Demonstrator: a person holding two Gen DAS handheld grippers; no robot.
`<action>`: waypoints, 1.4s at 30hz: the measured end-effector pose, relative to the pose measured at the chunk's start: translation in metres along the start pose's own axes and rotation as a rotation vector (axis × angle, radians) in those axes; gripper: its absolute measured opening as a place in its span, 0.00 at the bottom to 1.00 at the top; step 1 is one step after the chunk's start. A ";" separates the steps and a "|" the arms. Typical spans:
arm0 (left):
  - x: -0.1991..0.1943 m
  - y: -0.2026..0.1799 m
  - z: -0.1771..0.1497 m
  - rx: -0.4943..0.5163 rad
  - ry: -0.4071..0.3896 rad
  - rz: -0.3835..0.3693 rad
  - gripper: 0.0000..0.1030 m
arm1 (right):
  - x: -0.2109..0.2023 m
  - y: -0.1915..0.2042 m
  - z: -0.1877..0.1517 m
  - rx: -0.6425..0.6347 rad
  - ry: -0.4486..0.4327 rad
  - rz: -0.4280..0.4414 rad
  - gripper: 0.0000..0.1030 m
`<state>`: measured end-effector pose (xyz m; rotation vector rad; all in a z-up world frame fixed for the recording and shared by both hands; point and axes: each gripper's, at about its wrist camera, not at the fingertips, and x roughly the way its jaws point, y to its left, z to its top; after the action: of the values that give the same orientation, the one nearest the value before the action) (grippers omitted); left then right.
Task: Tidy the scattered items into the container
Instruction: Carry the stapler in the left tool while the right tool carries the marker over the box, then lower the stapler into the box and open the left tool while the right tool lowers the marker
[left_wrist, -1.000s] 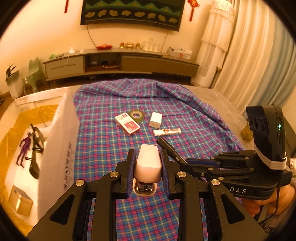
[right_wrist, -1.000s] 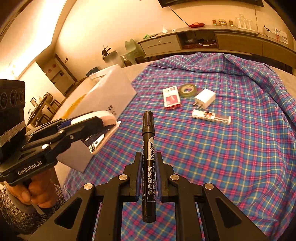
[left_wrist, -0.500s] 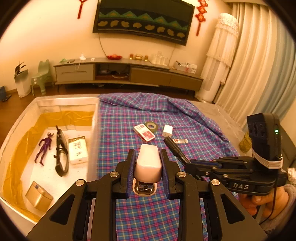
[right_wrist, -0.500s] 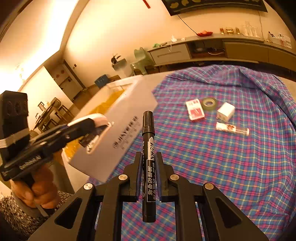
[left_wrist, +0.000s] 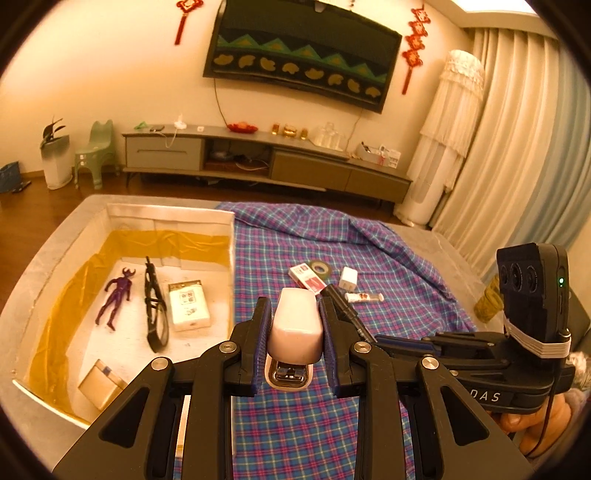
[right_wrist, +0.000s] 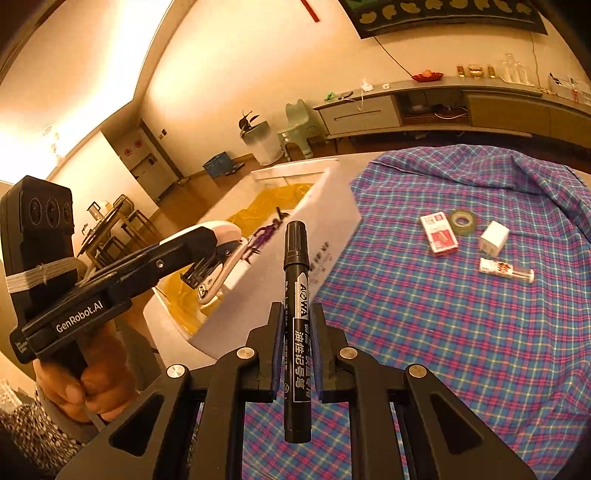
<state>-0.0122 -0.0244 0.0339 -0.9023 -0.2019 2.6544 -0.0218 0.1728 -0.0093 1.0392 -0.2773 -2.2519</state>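
My left gripper (left_wrist: 293, 334) is shut on a white stapler (left_wrist: 295, 328), held above the plaid cloth just right of the white box (left_wrist: 225, 218); from the right wrist view the stapler (right_wrist: 218, 254) hangs over the box's (right_wrist: 332, 195) near end. My right gripper (right_wrist: 297, 332) is shut on a black marker (right_wrist: 296, 295) that points upward. On the cloth lie a red-and-white card pack (left_wrist: 306, 277), a tape roll (left_wrist: 320, 267), a white charger (left_wrist: 348, 277) and a small tube (left_wrist: 364, 296). Inside the box lie a purple figure (left_wrist: 116, 297), dark glasses (left_wrist: 155, 314), a white packet (left_wrist: 188, 304) and a gold box (left_wrist: 99, 382).
The blue plaid cloth (left_wrist: 295, 424) covers the table to the right of the box. A TV cabinet (left_wrist: 266, 162) stands against the far wall with a green chair (left_wrist: 96, 151) to its left. Curtains (left_wrist: 517, 147) hang at the right.
Both grippers have risen and shifted left toward the box with their loads. The box interior has come fully into the left wrist view. Both grips are unchanged.
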 end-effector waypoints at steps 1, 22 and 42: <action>-0.002 0.002 0.001 -0.004 -0.004 0.000 0.26 | 0.002 0.004 0.002 -0.001 0.000 0.003 0.14; -0.030 0.054 0.005 -0.110 -0.077 -0.002 0.26 | 0.023 0.077 0.037 -0.046 -0.005 0.007 0.14; -0.031 0.130 0.004 -0.282 -0.070 0.025 0.26 | 0.080 0.116 0.065 -0.074 0.040 0.010 0.14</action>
<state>-0.0258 -0.1572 0.0233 -0.8992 -0.5982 2.7263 -0.0554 0.0287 0.0351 1.0407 -0.1808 -2.2126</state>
